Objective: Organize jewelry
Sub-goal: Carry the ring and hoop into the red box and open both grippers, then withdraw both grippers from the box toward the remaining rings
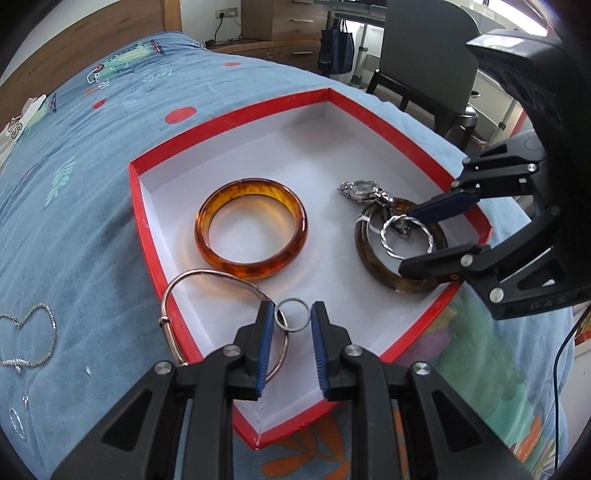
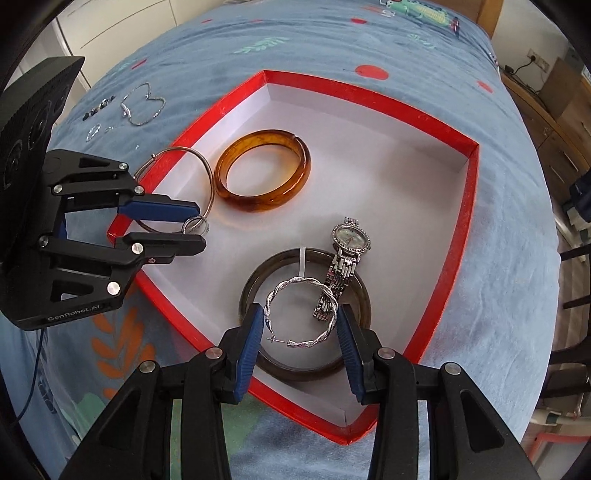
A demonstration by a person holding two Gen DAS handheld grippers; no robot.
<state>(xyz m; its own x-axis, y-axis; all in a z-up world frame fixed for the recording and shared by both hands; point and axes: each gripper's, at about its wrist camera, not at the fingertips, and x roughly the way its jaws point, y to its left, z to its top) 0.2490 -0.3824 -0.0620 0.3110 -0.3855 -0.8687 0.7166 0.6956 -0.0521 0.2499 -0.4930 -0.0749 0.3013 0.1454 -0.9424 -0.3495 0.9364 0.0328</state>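
Observation:
A red box (image 1: pixel 236 118) with a white floor lies on a blue bedsheet. In it are an amber bangle (image 1: pixel 201 229), a dark brown bangle (image 1: pixel 373 258) and a silver watch (image 1: pixel 362 189). A thin metal bangle (image 1: pixel 207 275) leans over the box's near-left wall. My left gripper (image 1: pixel 292 314) is shut on a small silver ring (image 1: pixel 291 298), low over that wall. My right gripper (image 2: pixel 300 312) is shut on a twisted silver hoop (image 2: pixel 306 281) just above the dark bangle (image 2: pixel 295 369) and the watch (image 2: pixel 351 239). Each gripper shows in the other's view: left gripper (image 2: pixel 199 227), right gripper (image 1: pixel 406 239).
A silver chain (image 2: pixel 142 105) and a few small jewelry pieces (image 2: pixel 94 131) lie on the sheet beyond the box's left side. The bed's edge drops off to the right, where a dark chair (image 1: pixel 424 74) and wooden drawers (image 1: pixel 291 22) stand.

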